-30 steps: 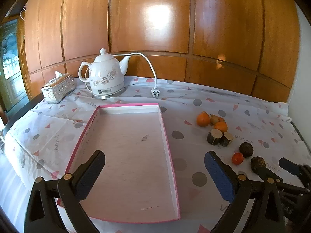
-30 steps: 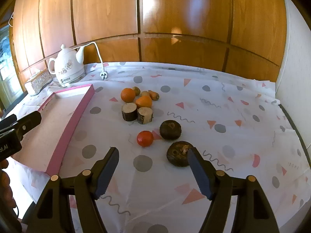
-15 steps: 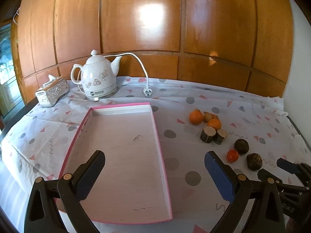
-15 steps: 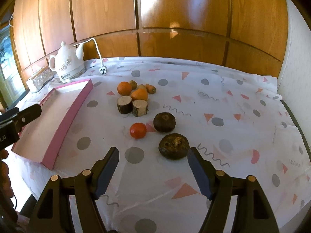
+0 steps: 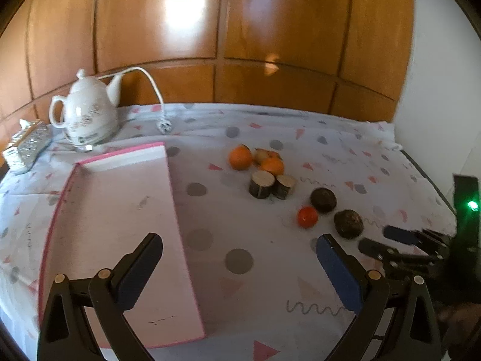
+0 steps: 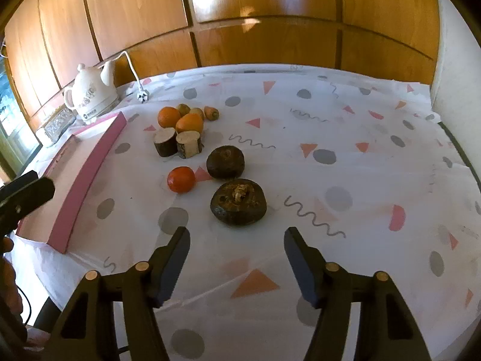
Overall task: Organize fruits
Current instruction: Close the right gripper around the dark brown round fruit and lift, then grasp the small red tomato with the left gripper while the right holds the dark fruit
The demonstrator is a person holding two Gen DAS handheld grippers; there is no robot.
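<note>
1. A table (image 6: 375, 180) is covered by a white cloth printed with grey dots, pink triangles and squiggles, and is backed by glossy brown wooden wall panels (image 5: 270, 45).
2. A shallow rectangular tray with a pink rim (image 5: 120, 210) is laid on the left part of the table; nothing is seen inside it.
3. A white ceramic electric kettle with a floral print (image 5: 87, 117) is set behind the tray, and its white cord and plug (image 5: 163, 126) are trailed onto the cloth.
4. A silver patterned tissue box (image 5: 25, 147) is placed left of the kettle.
5. Two round oranges (image 6: 180, 120) and several small brownish fruits (image 6: 195, 111) are grouped to the right of the tray.
6. Two short cut wooden logs (image 6: 177, 143) are stood side by side, touching, just in front of that group.
7. A small red-orange tomato-like fruit (image 6: 181, 179) is found nearer, with a dark brown round fruit (image 6: 225, 162) just beside it.
8. A second dark brown round fruit with a dried, fibrous top (image 6: 238, 201) is located just ahead of the right claw (image 6: 236, 255), outside its fingers.
9. The right claw's jaws have just been closing and are held apart, with nothing between them.
10. The left claw (image 5: 237, 261) is held wide apart over the tray's right edge, and nothing is gripped.
</note>
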